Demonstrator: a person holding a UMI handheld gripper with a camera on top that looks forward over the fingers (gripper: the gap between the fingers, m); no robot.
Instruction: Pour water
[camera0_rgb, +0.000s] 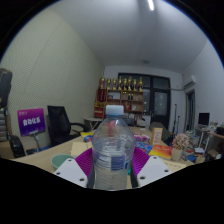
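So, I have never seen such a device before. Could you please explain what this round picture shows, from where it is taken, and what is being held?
There is no robot here. A person carries a hand-held claw with two fingers, and a wide-angle camera rides on it and looks forward along those fingers. That lens makes the room look round.

The white fingers, with purple pads on their inner faces, show at the bottom. Between them stands a clear plastic water bottle with a white cap and a blue label. Both pads lie against its sides, so the claw appears to grip it.

Beyond it is a wooden table with small clutter at its far end, too small to name. Behind stand a black office chair and a shelf.
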